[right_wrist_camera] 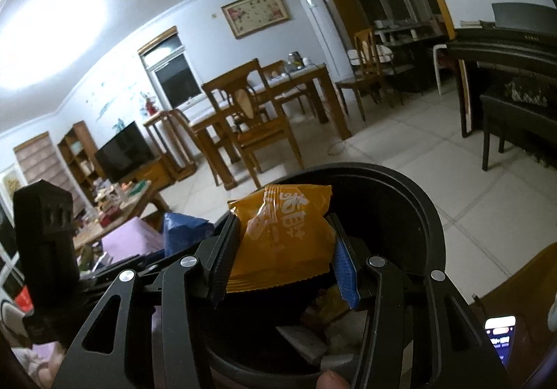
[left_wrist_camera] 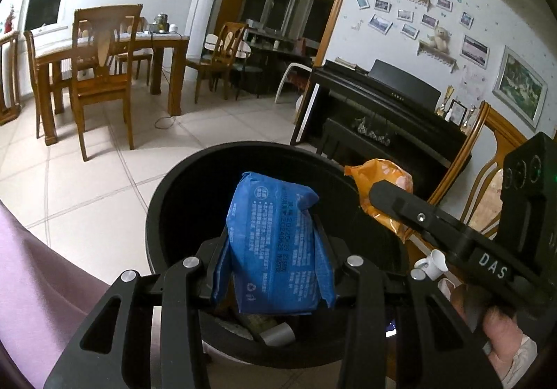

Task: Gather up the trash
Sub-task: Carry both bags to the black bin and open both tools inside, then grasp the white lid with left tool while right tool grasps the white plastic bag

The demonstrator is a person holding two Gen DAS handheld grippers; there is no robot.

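My left gripper [left_wrist_camera: 275, 249] is shut on a blue packet [left_wrist_camera: 278, 249], which hangs over the mouth of a round black bin [left_wrist_camera: 174, 187]. My right gripper [right_wrist_camera: 283, 249] is shut on an orange snack packet [right_wrist_camera: 285, 236] above the same bin [right_wrist_camera: 417, 208]. In the left wrist view the right gripper [left_wrist_camera: 390, 201] comes in from the right with the orange packet [left_wrist_camera: 379, 176] over the bin's rim. The blue packet [right_wrist_camera: 184, 229] peeks out to the left in the right wrist view. Scraps of paper and wrappers [right_wrist_camera: 323, 326] lie inside the bin.
A wooden dining table [left_wrist_camera: 104, 48] with chairs [left_wrist_camera: 101, 76] stands across the tiled floor. A black piano [left_wrist_camera: 383, 110] is to the right, with a wooden chair [left_wrist_camera: 487, 159] close by. A purple cloth [left_wrist_camera: 38, 277] is at the lower left. A lit phone [right_wrist_camera: 501, 336] lies beside the bin.
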